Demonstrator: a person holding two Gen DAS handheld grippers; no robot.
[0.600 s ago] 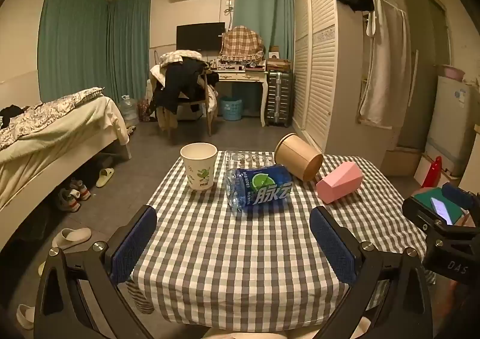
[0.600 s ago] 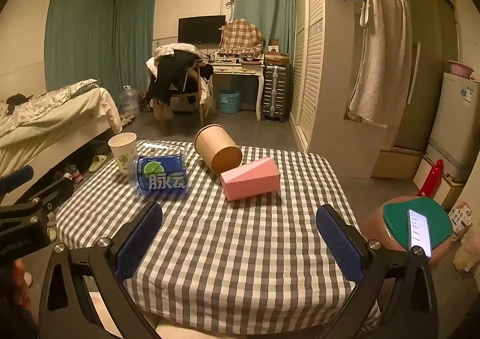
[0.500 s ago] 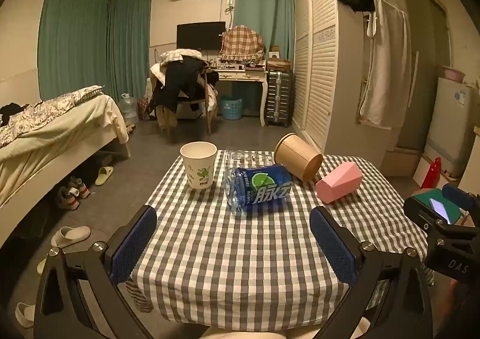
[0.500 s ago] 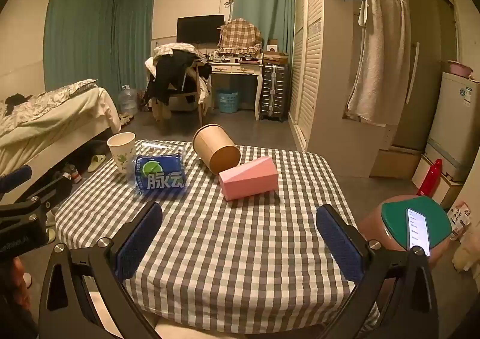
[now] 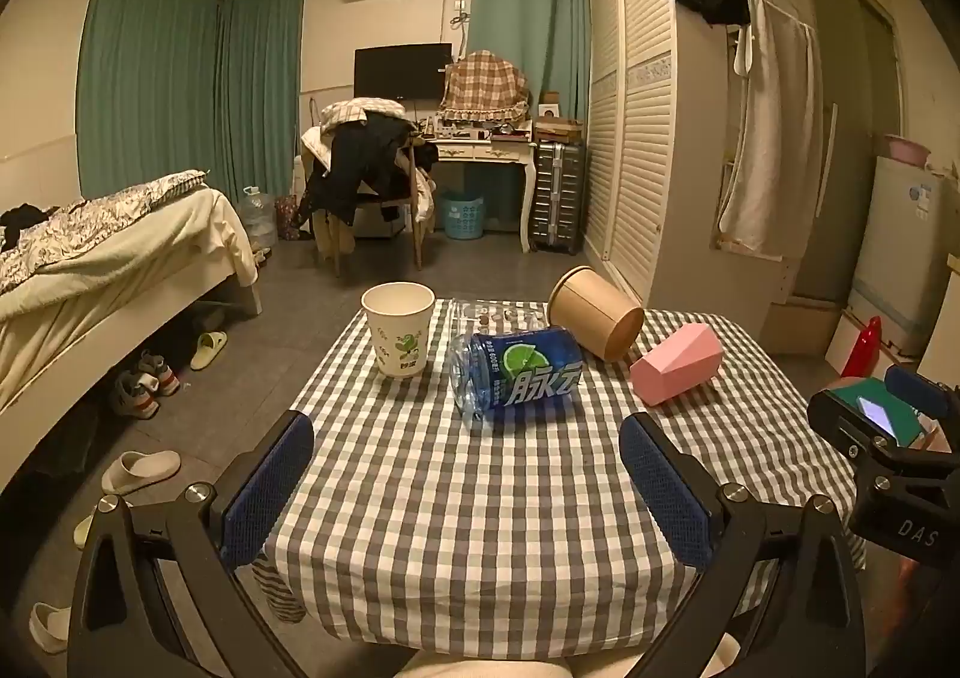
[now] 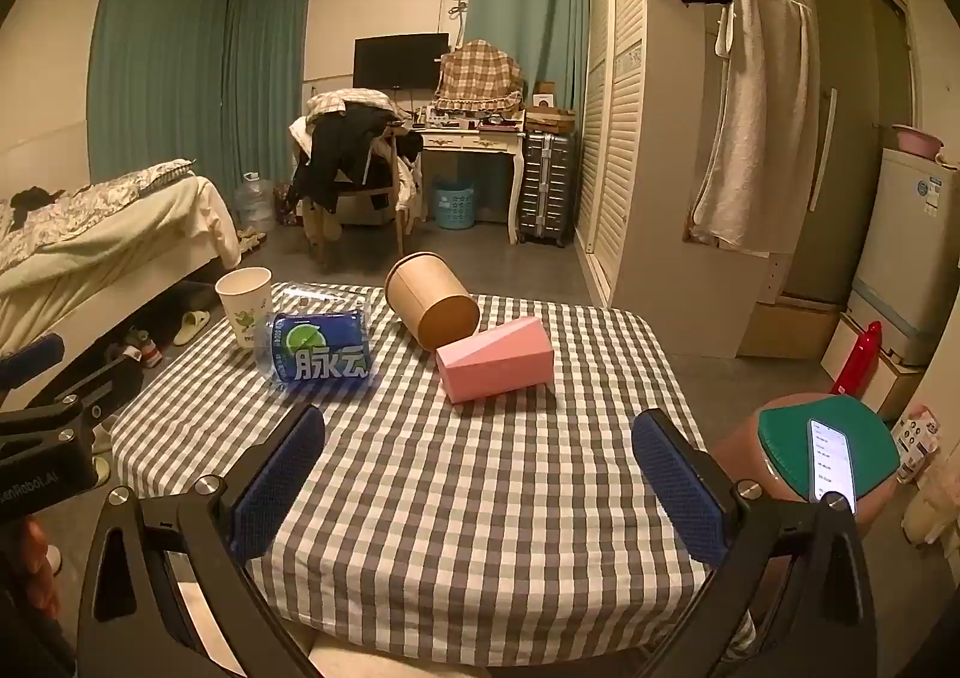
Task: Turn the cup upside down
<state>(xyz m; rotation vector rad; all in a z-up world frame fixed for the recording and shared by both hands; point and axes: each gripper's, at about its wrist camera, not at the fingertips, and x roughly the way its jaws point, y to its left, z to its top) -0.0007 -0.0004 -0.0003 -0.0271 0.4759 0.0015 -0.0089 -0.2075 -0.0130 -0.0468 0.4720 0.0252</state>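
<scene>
1. Setting: a dim bedroom; a small table (image 5: 480,528) draped in soft grey-and-white gingham cloth, with teal curtains (image 5: 180,90) and a louvred wardrobe (image 5: 636,120) behind.
2. Left gripper (image 5: 465,489): black frame, blue textured pads, fingers spread wide over the near edge of the cloth, holding nothing.
3. Right gripper (image 6: 480,489): same build, fingers likewise wide apart and empty, above the near edge of the cloth.
4. Bottle (image 5: 519,375): clear ribbed plastic, glossy blue label with a lime picture, lying on its side mid-table.
5. Cup (image 5: 399,330): white paper, tapered, green print, standing upright with mouth up, at the far left corner, just left of the bottle.
6. Brown tub (image 5: 594,312): plain kraft-paper cylinder, tipped over, its flat base towards the viewer, right of the bottle.
7. Pink box (image 6: 495,360): matte, faceted, wedge-like, lying beside the tub.
8. Stool (image 6: 828,450): round green seat right of the table, a lit phone (image 6: 831,462) lying on it.
</scene>
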